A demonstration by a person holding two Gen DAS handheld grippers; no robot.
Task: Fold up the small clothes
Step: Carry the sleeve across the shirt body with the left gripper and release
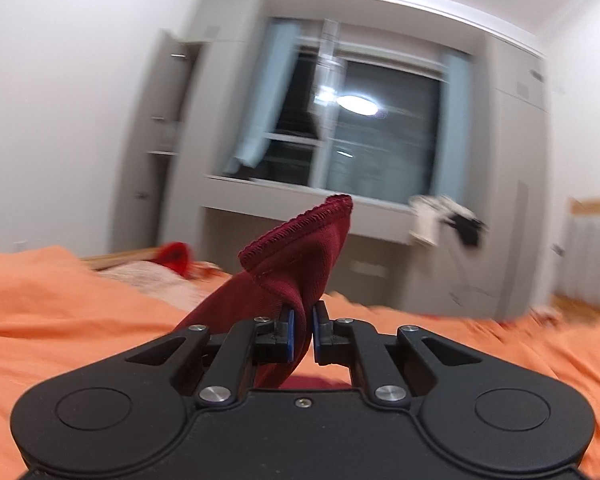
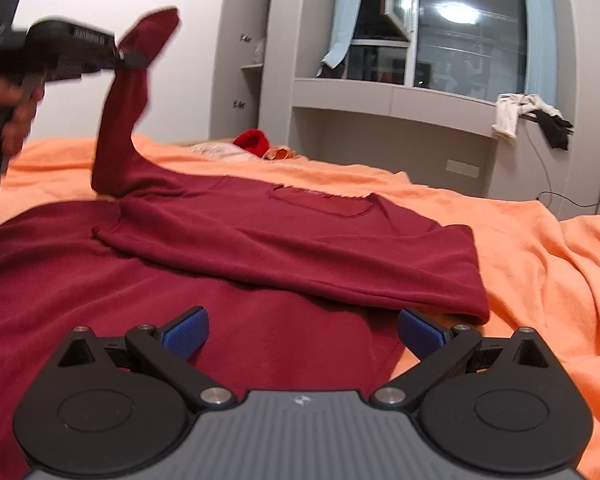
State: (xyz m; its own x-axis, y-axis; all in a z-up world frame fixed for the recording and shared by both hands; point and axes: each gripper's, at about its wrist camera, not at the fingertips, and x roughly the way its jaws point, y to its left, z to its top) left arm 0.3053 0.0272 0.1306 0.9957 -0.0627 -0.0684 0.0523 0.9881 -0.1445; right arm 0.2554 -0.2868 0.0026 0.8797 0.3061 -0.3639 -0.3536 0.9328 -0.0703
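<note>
On the left, a hand point(image 2: 14, 114) holds the left gripper point(image 1: 303, 320) up in the air, and its fingers point(image 1: 287, 326) are pressed tight on the sleeve point(image 2: 128, 92) of a dark red shirt point(image 2: 260, 240). The sleeve rises from the bed almost upright, and its cuff point(image 1: 300, 222) stands above the gripper. The rest of the shirt lies flat on the orange blanket point(image 2: 540, 248), with one part already folded over the body. In the middle, the right gripper point(image 2: 302, 334) hangs low over the near edge of the shirt; its blue pads point(image 2: 186, 334) are wide apart and hold nothing. Behind the bed, grey shelves point(image 2: 256, 52) stand open, but what is in them is too unclear to tell. To the right, some white and black clothes point(image 2: 532, 118) hang from the ledge below the window point(image 2: 468, 28).
</note>
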